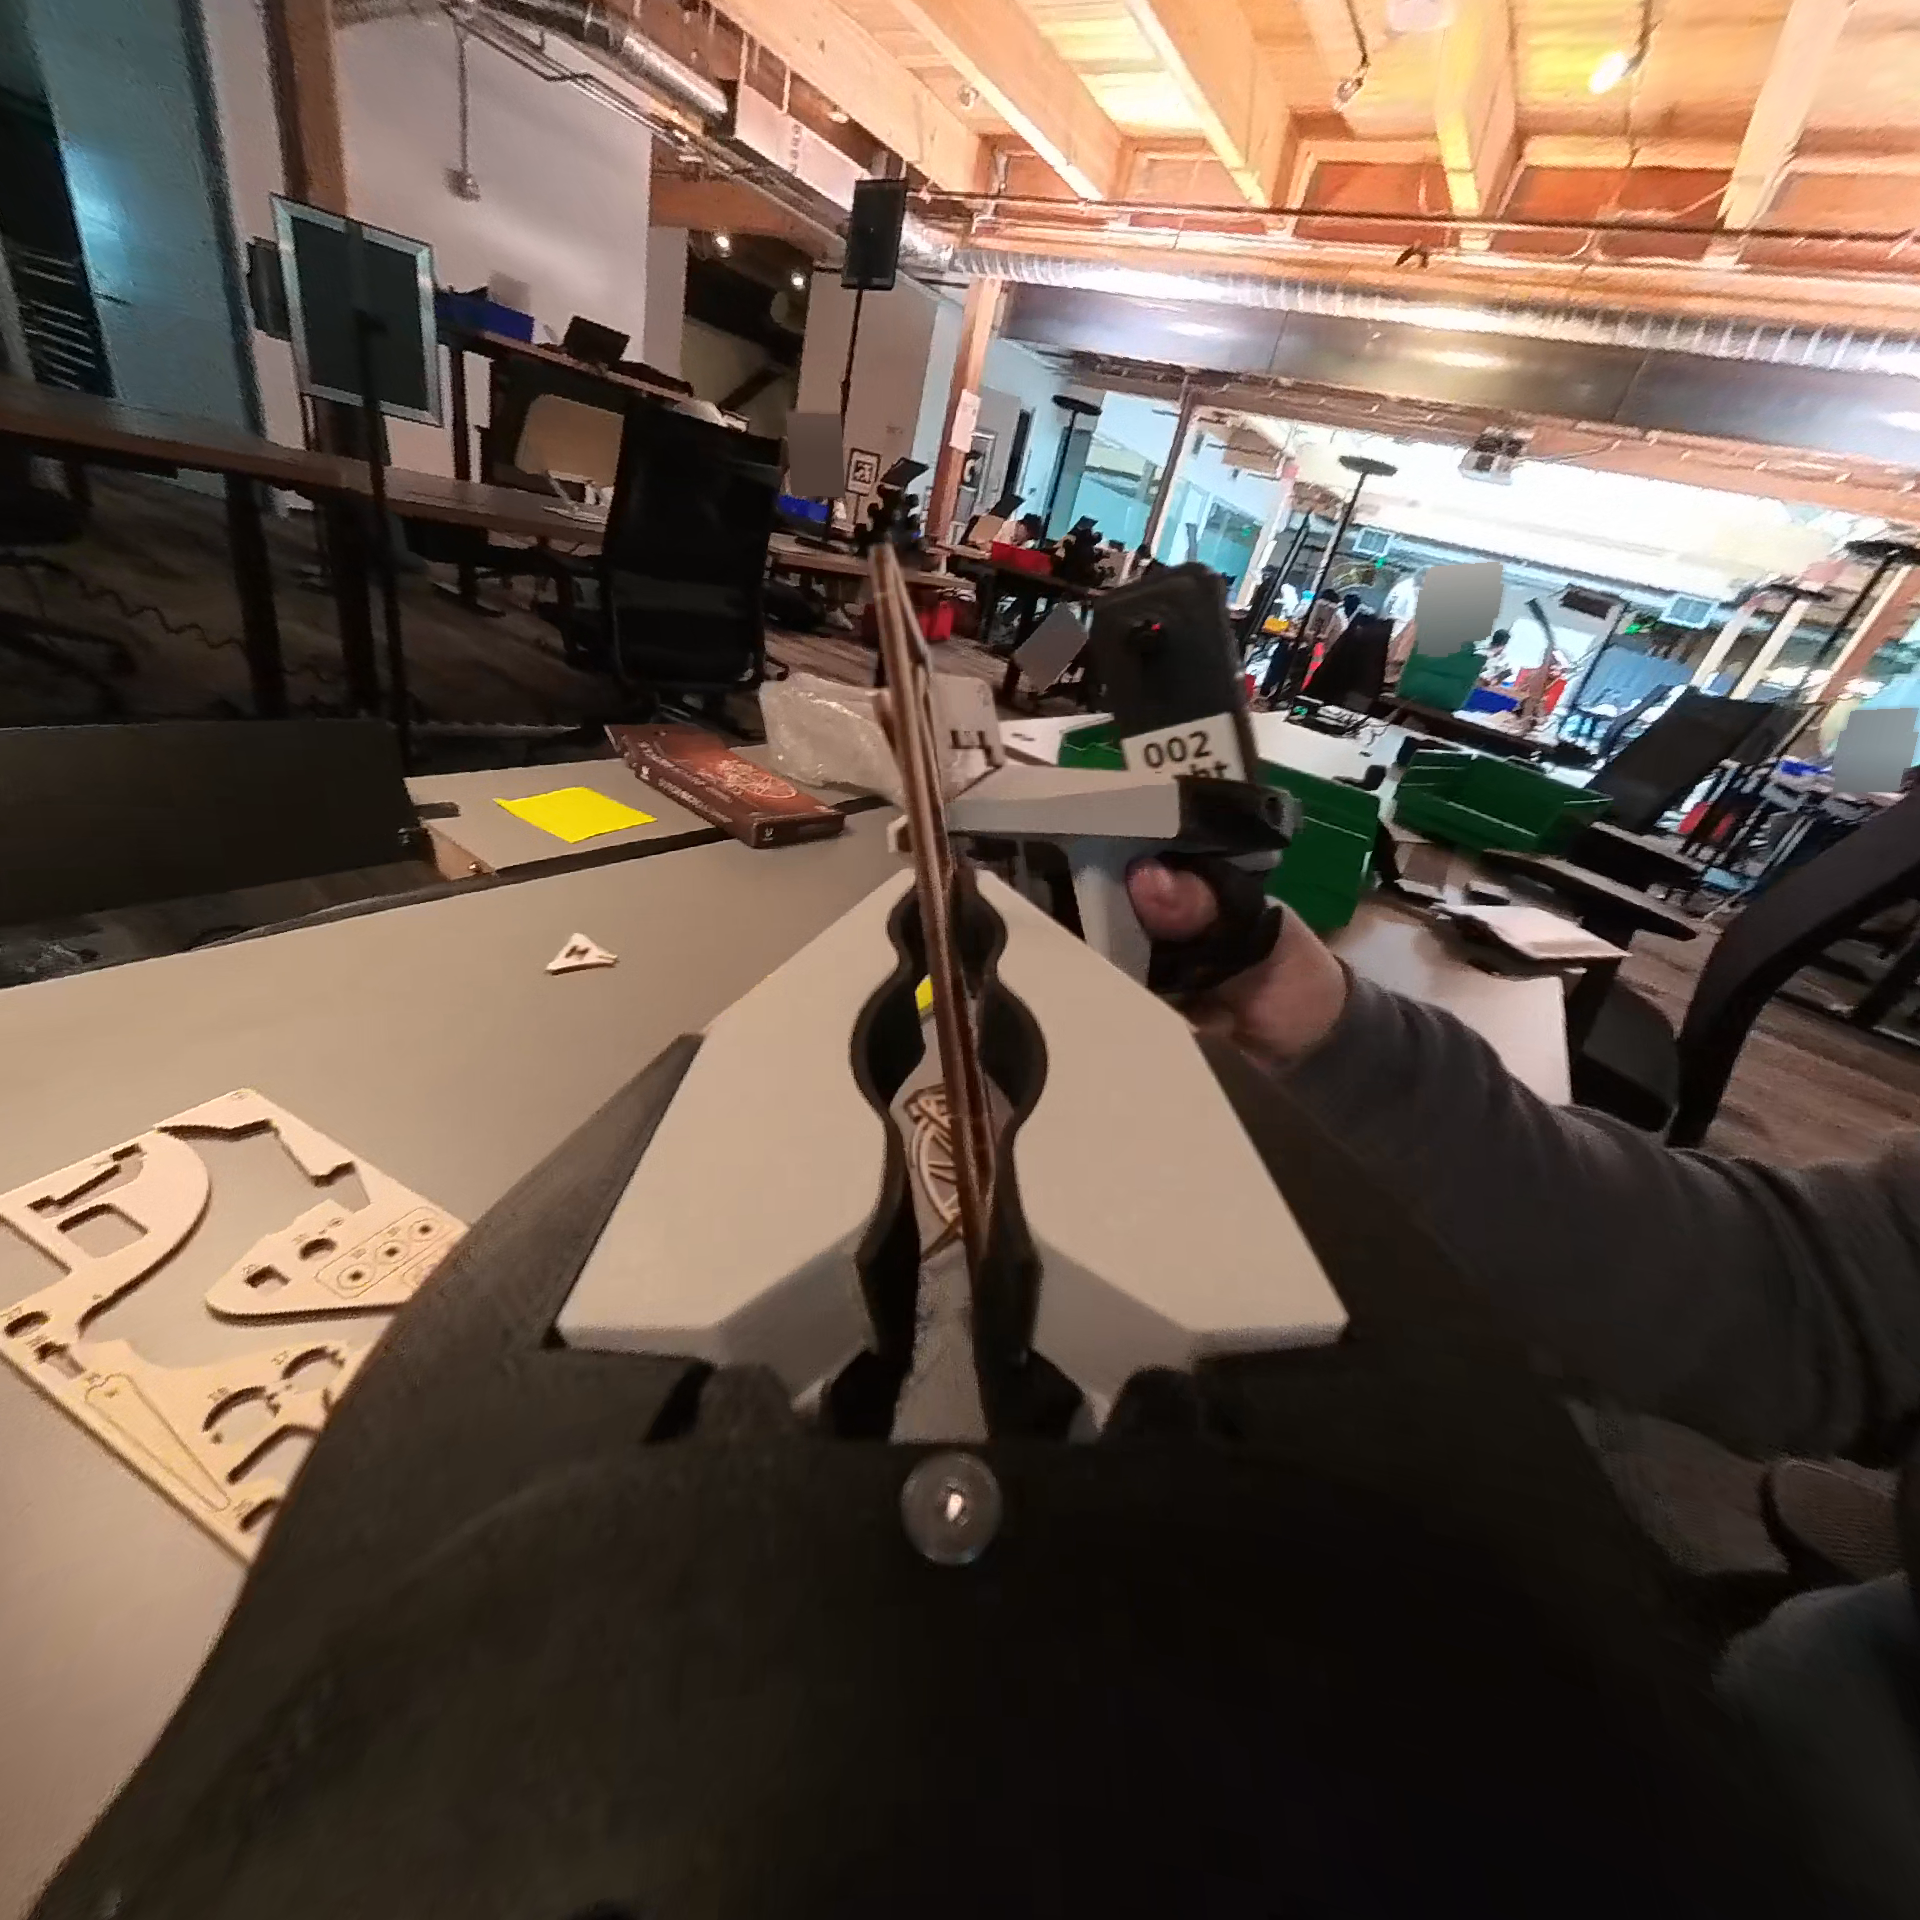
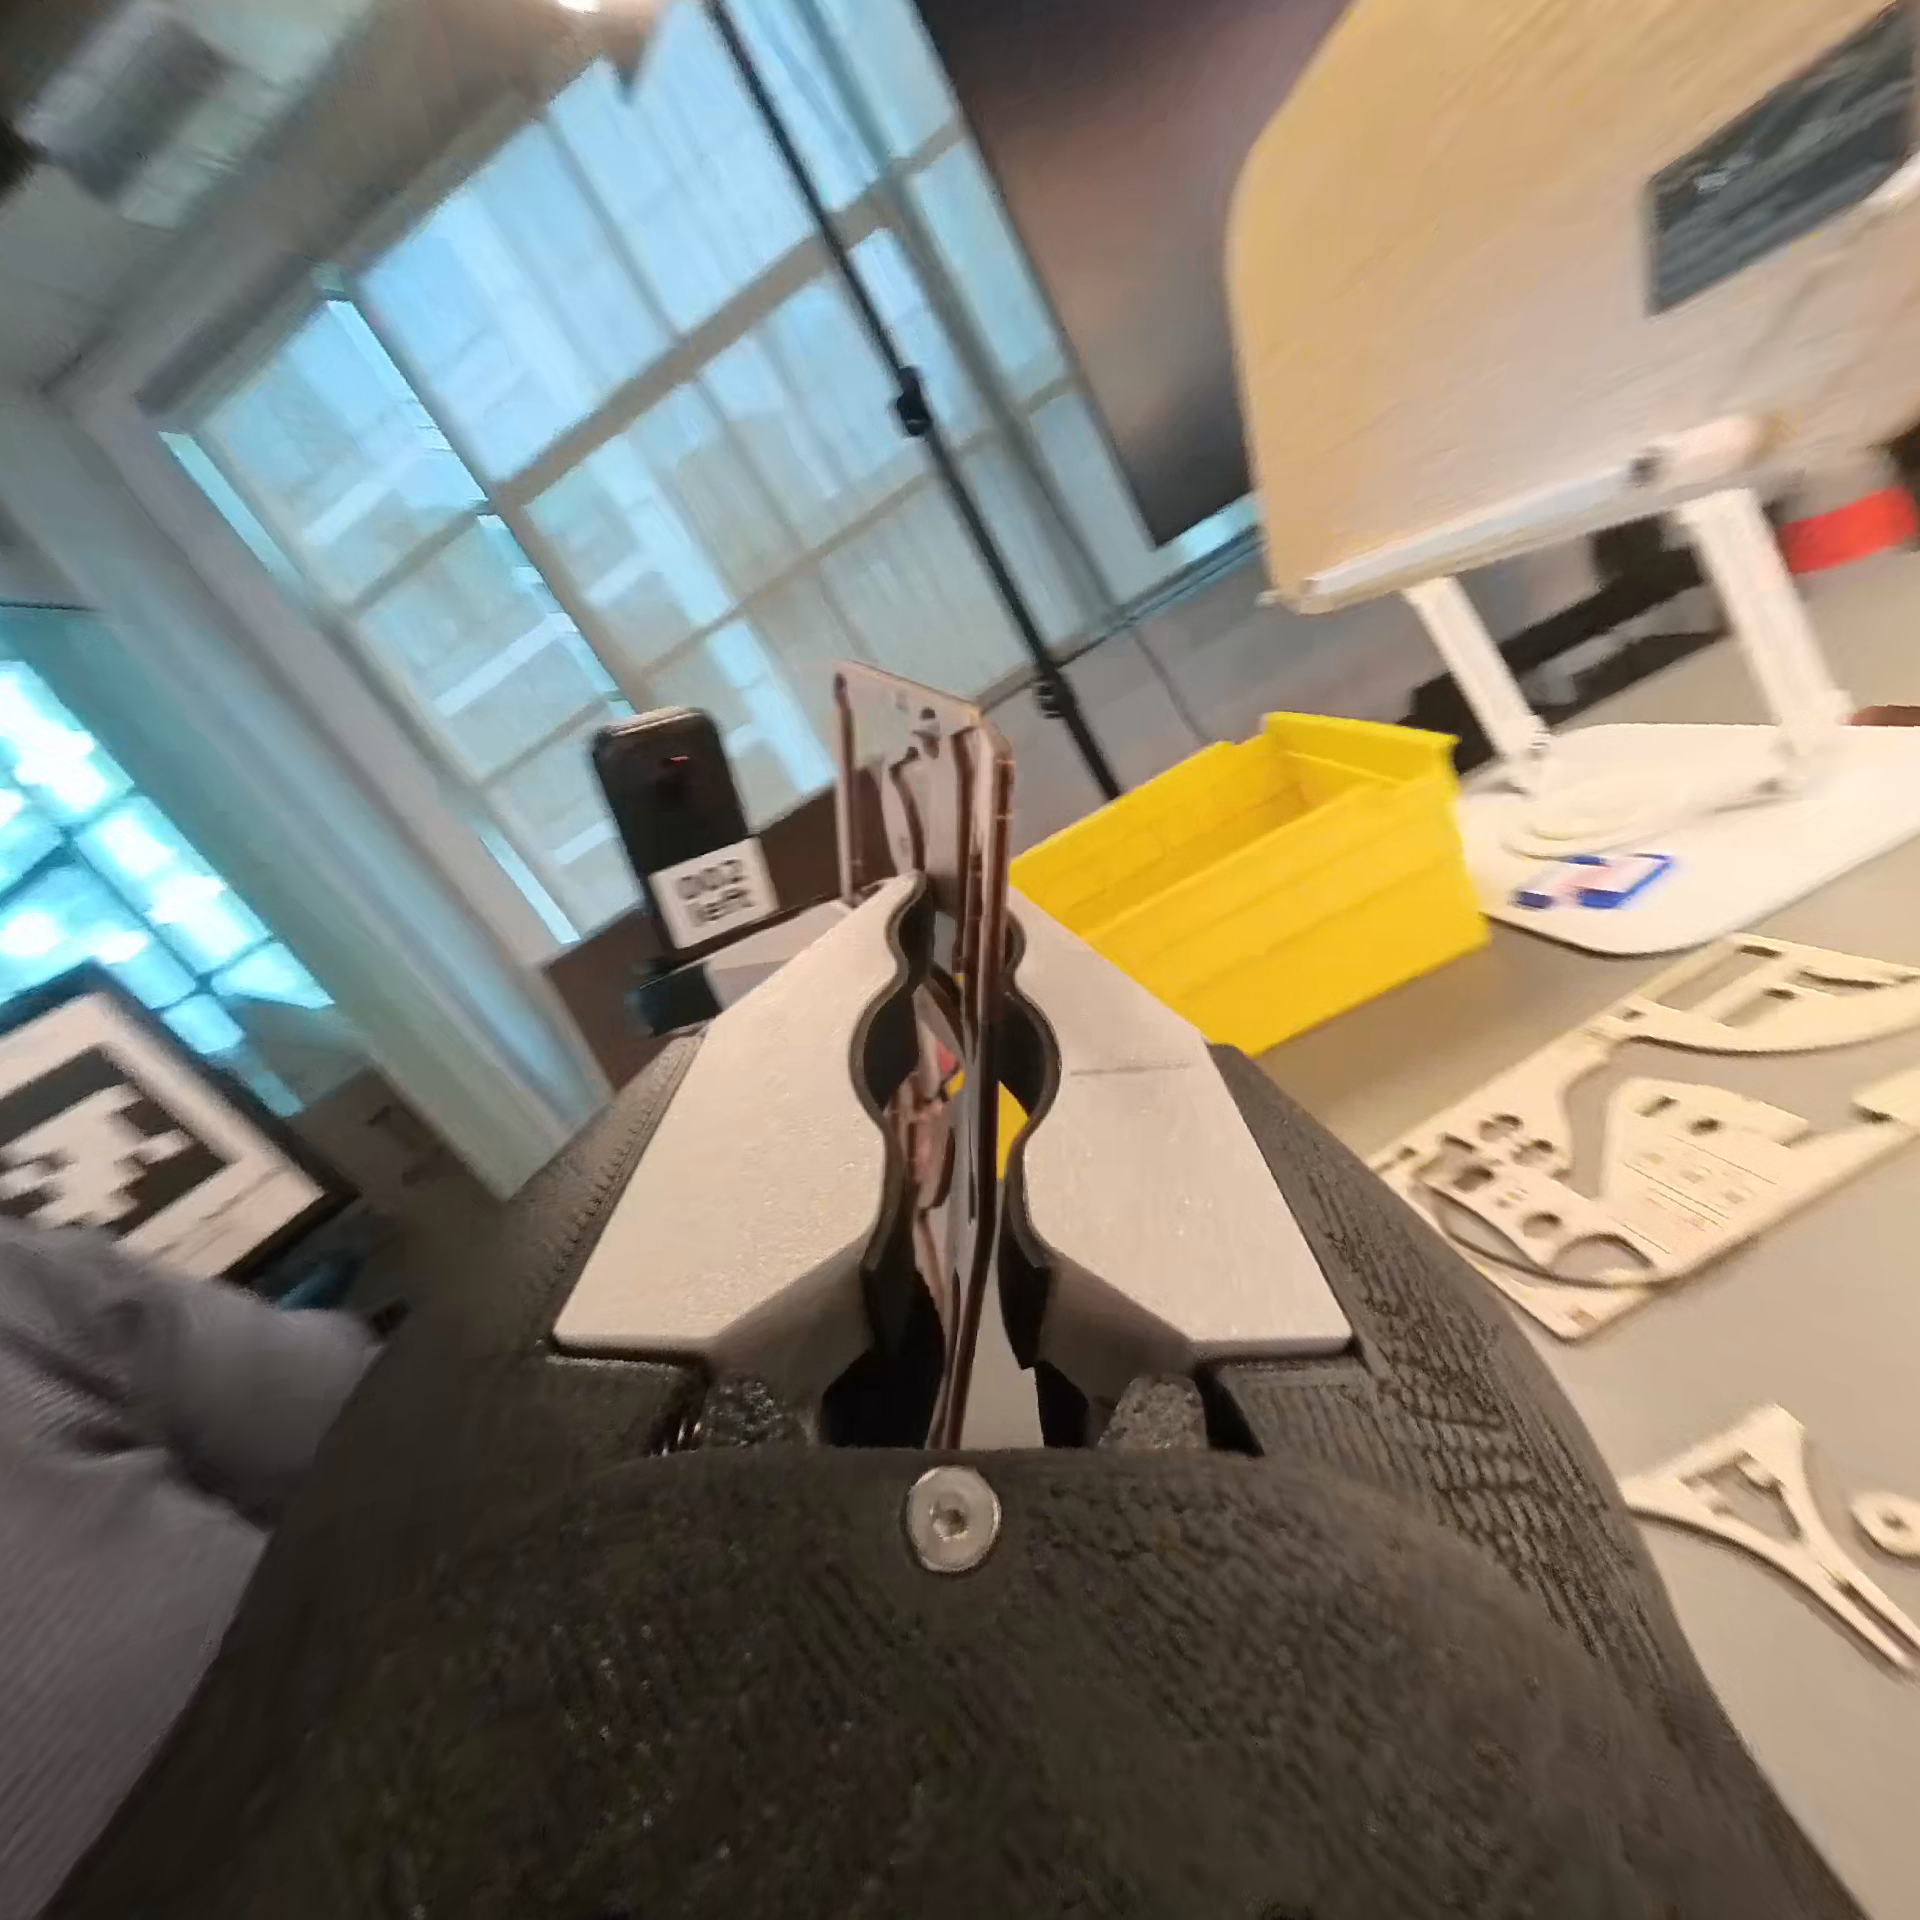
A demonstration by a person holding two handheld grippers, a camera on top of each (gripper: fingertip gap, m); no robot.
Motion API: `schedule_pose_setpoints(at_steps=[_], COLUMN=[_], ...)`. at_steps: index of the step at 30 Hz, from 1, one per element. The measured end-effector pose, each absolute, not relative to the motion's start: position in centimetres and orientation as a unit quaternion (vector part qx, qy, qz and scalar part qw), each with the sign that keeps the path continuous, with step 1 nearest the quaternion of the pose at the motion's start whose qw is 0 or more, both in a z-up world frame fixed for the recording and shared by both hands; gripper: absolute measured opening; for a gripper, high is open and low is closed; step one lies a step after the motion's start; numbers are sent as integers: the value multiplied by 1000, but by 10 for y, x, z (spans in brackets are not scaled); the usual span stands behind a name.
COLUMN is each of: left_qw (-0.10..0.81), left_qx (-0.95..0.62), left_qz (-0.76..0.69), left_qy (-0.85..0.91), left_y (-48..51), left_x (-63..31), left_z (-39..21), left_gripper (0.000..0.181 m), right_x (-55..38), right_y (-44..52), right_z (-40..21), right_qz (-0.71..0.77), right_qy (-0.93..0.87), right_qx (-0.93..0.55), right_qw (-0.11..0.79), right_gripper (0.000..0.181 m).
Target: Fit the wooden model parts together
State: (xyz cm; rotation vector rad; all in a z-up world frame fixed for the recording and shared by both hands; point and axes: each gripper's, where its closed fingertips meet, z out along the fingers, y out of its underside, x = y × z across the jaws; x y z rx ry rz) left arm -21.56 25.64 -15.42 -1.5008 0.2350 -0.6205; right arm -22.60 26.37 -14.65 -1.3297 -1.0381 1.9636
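Observation:
My left gripper [image 1: 940,904] is shut on a thin wooden part [image 1: 902,675], seen edge-on and standing up out of the jaws above the table. My right gripper [image 1: 920,831], held by a hand [image 1: 1247,987], comes in from the right with its tips against that part. In the right wrist view my right gripper [image 2: 966,904] is shut on a flat wooden part [image 2: 925,810] with dark cut edges. The left gripper's body [image 2: 675,821] shows just behind it. I cannot tell whether the two parts are joined.
Punched-out wooden sheets [image 1: 156,1299] [image 2: 1662,1122] lie on the grey table [image 1: 364,1039]. Loose small pieces [image 1: 580,953] [image 2: 1766,1538] lie nearby. A yellow bin [image 2: 1247,894], a book stand [image 2: 1558,312], a brown box [image 1: 727,779] and green bins [image 1: 1496,800] stand farther off.

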Motion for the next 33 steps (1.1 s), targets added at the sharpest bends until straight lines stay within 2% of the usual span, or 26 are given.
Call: schedule_pose_setpoints(at_steps=[9,15,22,28,33], left_qw=[685,687,692,693,705], left_qx=[-680,-658,-685,-679,-658], left_qz=[-247,-301,-208,-226,-241], left_qy=[86,69,95,89,112], left_y=[261,258,262,262,252], left_x=[-222,-228,-229,-228,-232], left_z=[-173,-174,-184,-184,-176], left_gripper=[2,2,1,1,1], right_x=[-233,-239,-242,-237,-218], right_y=[271,273,280,285,285], right_z=[-167,-177,-187,-187,-160], right_qz=[659,657,622,589,647], right_qy=[-399,-406,-400,-406,-395], right_qx=[-538,-560,-588,-593,-544], right_qw=[343,301,326,369,361], right_gripper=[11,27,32,41,48])
